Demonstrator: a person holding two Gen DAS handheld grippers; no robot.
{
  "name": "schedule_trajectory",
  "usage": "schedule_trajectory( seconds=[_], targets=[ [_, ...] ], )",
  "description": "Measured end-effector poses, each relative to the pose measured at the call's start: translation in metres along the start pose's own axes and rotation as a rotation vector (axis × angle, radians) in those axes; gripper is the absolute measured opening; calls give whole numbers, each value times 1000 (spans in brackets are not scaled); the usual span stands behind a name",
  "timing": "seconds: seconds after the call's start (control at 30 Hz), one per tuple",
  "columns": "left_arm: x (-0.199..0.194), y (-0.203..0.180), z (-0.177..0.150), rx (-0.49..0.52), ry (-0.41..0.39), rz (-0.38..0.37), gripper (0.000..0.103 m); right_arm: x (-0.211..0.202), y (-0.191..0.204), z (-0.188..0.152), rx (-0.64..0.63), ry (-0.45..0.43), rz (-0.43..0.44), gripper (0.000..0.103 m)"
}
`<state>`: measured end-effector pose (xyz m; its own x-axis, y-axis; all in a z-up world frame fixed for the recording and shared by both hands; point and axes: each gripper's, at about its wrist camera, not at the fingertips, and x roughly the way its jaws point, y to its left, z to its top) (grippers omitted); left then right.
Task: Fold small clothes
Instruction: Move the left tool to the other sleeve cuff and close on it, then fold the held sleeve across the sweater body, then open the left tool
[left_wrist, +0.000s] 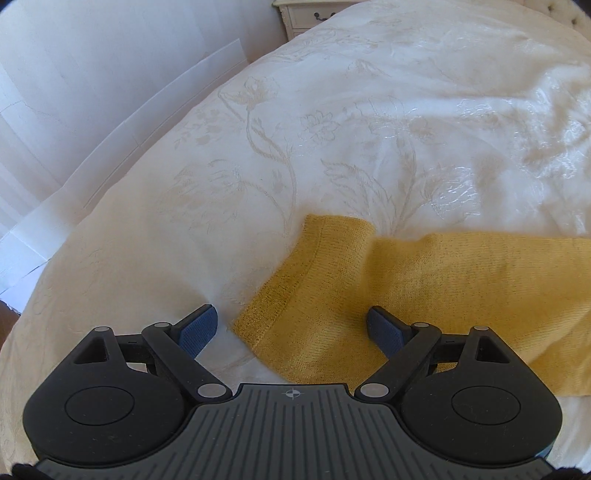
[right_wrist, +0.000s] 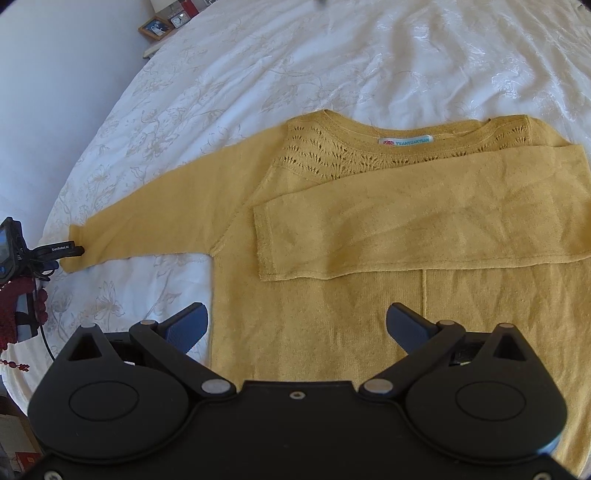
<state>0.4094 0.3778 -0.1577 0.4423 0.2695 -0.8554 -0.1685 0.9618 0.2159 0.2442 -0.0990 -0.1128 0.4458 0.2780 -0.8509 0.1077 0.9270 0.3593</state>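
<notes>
A mustard-yellow knit sweater (right_wrist: 332, 295) lies flat on the white embroidered bedspread (right_wrist: 258, 74), neck label away from me. One sleeve (right_wrist: 424, 218) is folded across the chest; the other sleeve (right_wrist: 155, 225) stretches out to the left. My right gripper (right_wrist: 297, 328) is open and empty, hovering over the sweater's lower body. My left gripper (left_wrist: 291, 328) is open and empty, its jaws on either side of the outstretched sleeve's cuff (left_wrist: 317, 295). The left gripper's tip also shows in the right wrist view (right_wrist: 70, 251), at the cuff.
The bed's left edge (left_wrist: 92, 236) drops toward a white wall. A cream nightstand (left_wrist: 314, 16) stands beyond the bed's far end. A small shelf with picture frames (right_wrist: 162, 26) sits at the bed's far left. A dark red knit cuff (right_wrist: 18, 314) shows at left.
</notes>
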Motion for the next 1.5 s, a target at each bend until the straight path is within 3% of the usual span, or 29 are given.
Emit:
schedule_trajectory(
  seconds=[0.03,0.1,0.17,0.2,0.33,0.5,0.67,0.93,1.07,1.3,1.43,1.5],
  targets=[
    [1,-1,1,7,1,-5,87,1,1,1,-2,3,1,102],
    [2,-3,2,26,-2,-43,68,3,1,2,-6,10,3,102],
    [-1,-3,4,23,5,-117,19,5,1,1,-10,17,9,102],
    [-2,-3,6,7,20,-147,13,5,1,1,-11,20,13,102],
    [-24,-10,14,-12,-3,-172,11,3,-3,-1,-7,19,27,102],
    [-73,-26,26,-91,-51,-321,11,-2,-13,-9,6,13,48,102],
    [-133,-60,35,-94,-120,-482,11,-7,-29,-18,13,12,81,102],
    [-211,-177,40,-30,-204,-660,11,-27,-69,-31,26,0,155,102],
    [-232,-246,30,8,-206,-750,11,-44,-100,-36,54,-21,170,102],
    [-233,-371,-7,53,-130,-858,11,-65,-151,-42,91,-45,163,102],
    [-220,-425,-33,94,-60,-866,12,-73,-173,-45,113,-56,147,102],
    [-217,-443,-45,126,-39,-851,17,-76,-179,-46,124,-59,139,102]
  ],
)
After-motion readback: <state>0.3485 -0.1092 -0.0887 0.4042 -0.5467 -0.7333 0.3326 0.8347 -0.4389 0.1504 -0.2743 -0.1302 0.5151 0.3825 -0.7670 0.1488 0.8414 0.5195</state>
